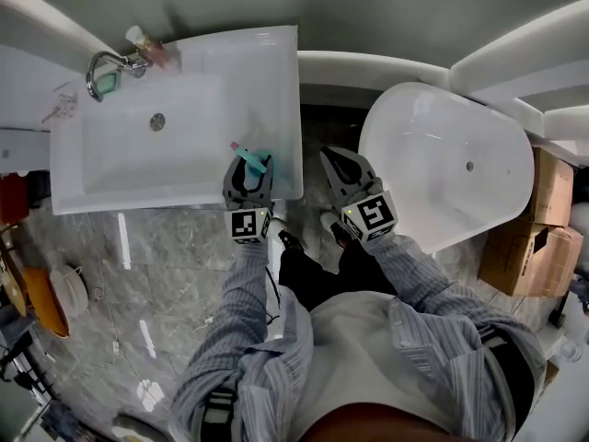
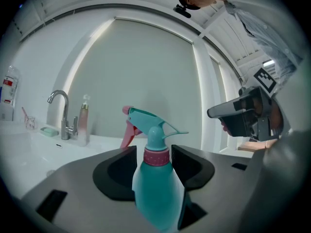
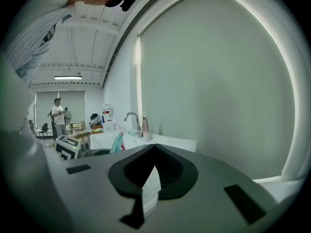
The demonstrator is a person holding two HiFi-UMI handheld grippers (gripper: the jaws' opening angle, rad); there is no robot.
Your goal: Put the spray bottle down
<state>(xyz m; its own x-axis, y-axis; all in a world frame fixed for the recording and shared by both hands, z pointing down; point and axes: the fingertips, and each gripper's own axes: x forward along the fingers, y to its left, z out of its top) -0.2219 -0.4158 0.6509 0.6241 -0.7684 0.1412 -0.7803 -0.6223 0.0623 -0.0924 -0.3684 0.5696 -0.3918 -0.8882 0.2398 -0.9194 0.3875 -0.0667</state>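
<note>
Spray bottle [image 1: 255,161] looks set on sink [image 1: 281,90] rim, near-right corner, btwn wide-spread fingers of left gripper [image 2: 154,149], gaps both sides. Right gripper [image 3: 154,145] fingers closed, empty. Risk: a finger clips it on pull-back, tipping it off.

The sink [image 1: 267,72] lies left and the bathtub [image 1: 433,145] right, with a strip of floor [image 1: 317,127] between. The faucet [image 1: 103,65] stands at the sink's far left corner, a small bottle [image 1: 145,44] just right of it. The spray bottle [image 2: 156,188] is at the sink's near right corner, between the parted jaws of the left hand-held gripper [image 1: 250,171]. The right hand-held gripper [image 1: 331,157] is over the gap. Cardboard boxes [image 1: 538,238] sit right of the bathtub.
</note>
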